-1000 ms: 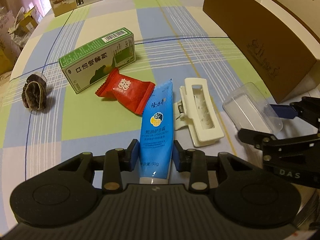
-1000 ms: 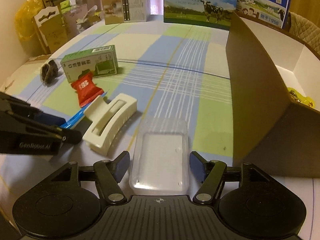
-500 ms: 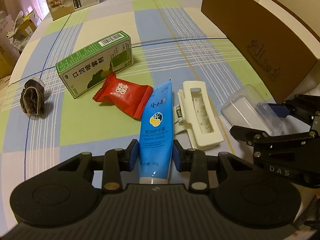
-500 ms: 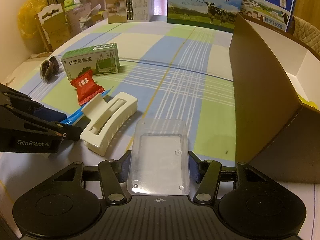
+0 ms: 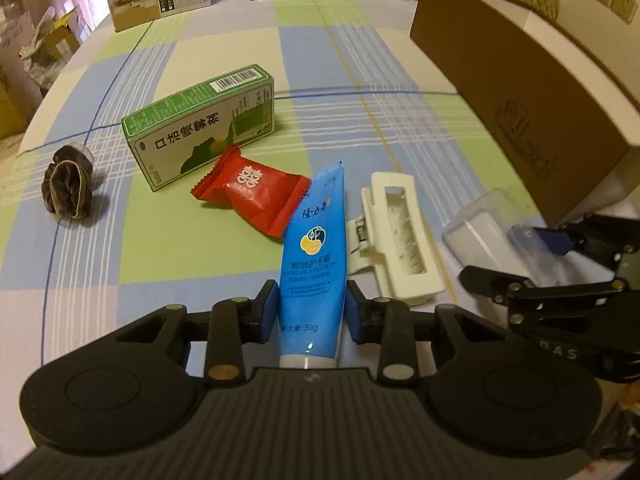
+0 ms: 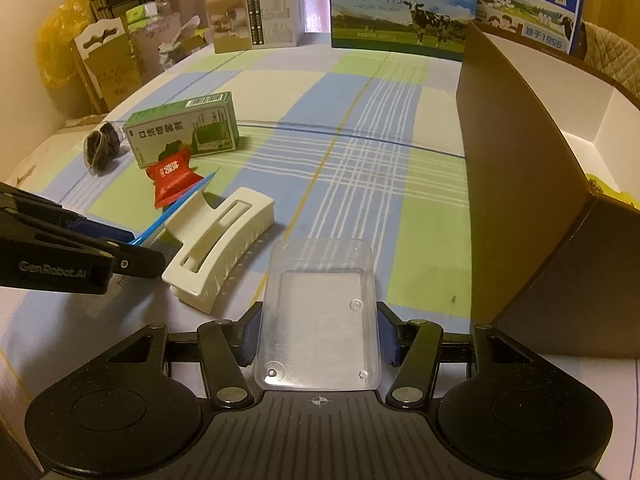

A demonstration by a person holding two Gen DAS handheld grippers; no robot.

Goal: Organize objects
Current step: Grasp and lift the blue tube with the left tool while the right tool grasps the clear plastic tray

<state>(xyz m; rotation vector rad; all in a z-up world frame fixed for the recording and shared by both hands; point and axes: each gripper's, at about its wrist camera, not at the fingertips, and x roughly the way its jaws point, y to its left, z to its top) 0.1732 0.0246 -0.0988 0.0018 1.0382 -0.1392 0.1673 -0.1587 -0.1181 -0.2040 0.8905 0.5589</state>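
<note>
My left gripper [image 5: 312, 310] is shut on a blue hand-cream tube [image 5: 314, 256], whose tip points away toward a red candy packet [image 5: 254, 192]. My right gripper [image 6: 318, 338] is shut on a clear plastic box [image 6: 318, 312] and holds it just above the cloth. A white hair claw [image 5: 396, 236] lies between the two grippers; it also shows in the right wrist view [image 6: 220, 252]. A green carton [image 5: 200, 120] and a dark scrunchie [image 5: 68, 188] lie further left. The open brown cardboard box [image 6: 532, 160] stands at the right.
The checked tablecloth [image 6: 360, 120] covers a round table. Milk cartons [image 6: 404, 12] and a beige box [image 6: 256, 20] stand at the far edge. Cardboard and bags [image 6: 100, 60] are stacked beyond the table's left side.
My right gripper closed on the clear box and lifted it slightly. My left gripper kept its grip on the blue tube and rose a little.
</note>
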